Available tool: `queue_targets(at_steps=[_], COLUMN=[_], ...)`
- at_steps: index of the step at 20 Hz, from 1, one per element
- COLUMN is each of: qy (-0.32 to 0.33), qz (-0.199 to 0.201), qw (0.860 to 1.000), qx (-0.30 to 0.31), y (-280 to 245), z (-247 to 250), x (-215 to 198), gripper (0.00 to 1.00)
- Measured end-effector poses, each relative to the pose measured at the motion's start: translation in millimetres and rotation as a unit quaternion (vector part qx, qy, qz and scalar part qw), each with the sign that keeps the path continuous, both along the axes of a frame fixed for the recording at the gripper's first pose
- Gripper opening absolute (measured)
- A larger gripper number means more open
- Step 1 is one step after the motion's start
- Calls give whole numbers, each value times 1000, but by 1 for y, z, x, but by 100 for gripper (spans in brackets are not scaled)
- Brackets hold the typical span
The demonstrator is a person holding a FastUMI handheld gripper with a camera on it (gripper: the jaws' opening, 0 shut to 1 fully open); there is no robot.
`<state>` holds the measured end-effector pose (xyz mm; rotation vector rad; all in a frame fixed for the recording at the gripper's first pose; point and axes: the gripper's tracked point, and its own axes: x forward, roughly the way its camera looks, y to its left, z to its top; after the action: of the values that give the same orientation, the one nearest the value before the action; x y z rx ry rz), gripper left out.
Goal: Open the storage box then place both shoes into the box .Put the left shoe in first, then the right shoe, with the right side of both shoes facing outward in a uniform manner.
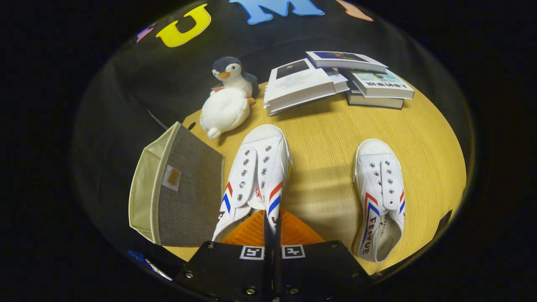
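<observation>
1. Between the fingers: clenched on the left shoe at its right collar wall, held above the counter.
2. Storage box just left, opening facing away; right shoe waits.
3. Next, likely: swing left into the box, right side outward.

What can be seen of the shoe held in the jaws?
The held shoe is white canvas with metal eyelets, no laces, a rubber toe cap and red and blue stripes on both sides. The gripper has its jaws shut on the collar's right wall near the heel. The toe points away toward the plush penguin, and the shoe hangs beside the grey fabric storage box. Whether the sole touches the wooden table is unclear.
</observation>
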<state>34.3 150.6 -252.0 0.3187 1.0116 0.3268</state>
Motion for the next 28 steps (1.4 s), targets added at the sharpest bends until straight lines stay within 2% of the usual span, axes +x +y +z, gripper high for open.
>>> queue_targets(at_steps=[7, 12, 20, 28], qy=[-52, -74, -70, -39], qz=[28, 62, 128, 146], qw=[998, 995, 989, 988], qx=[23, 33, 39, 25], y=[42, 88, 179, 231], z=[87, 123, 125, 92], x=[12, 14, -1, -18], gripper=[1, 1, 1, 1])
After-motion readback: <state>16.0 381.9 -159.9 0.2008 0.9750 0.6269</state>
